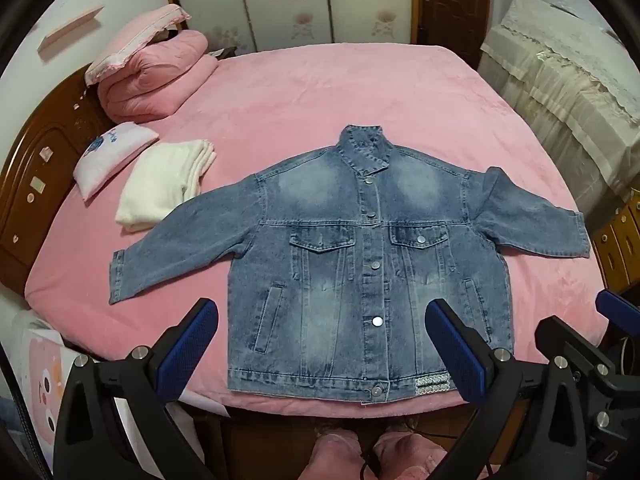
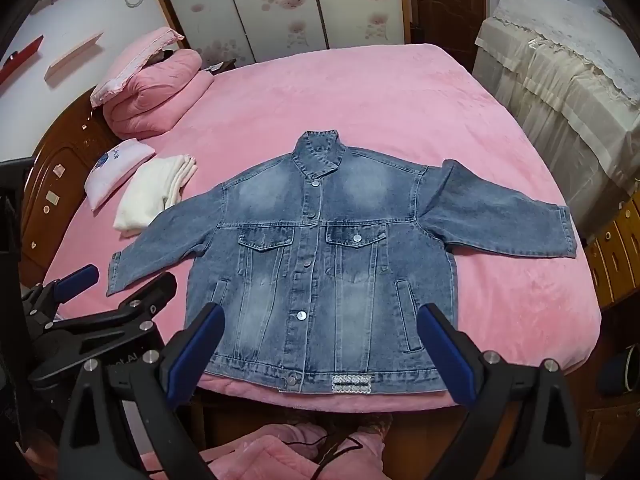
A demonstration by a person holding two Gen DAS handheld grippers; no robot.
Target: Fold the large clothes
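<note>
A blue denim jacket (image 1: 360, 256) lies flat and buttoned, front up, on the pink bed (image 1: 320, 92), both sleeves spread out to the sides and its hem at the near edge. It also shows in the right wrist view (image 2: 320, 264). My left gripper (image 1: 320, 312) is open and empty, held above the jacket's hem. My right gripper (image 2: 320, 316) is open and empty, also above the hem. The right gripper shows at the right edge of the left wrist view (image 1: 580, 328), and the left gripper shows at the left of the right wrist view (image 2: 116, 280).
A folded white cloth (image 1: 168, 184), a small pink-and-white pillow (image 1: 108, 156) and a folded pink quilt (image 1: 152, 76) lie at the bed's left. A wooden headboard (image 1: 44, 168) stands left; a lace-covered cabinet (image 1: 568, 92) stands right. The pink bed in the right wrist view (image 2: 360, 100) is bare beyond the collar.
</note>
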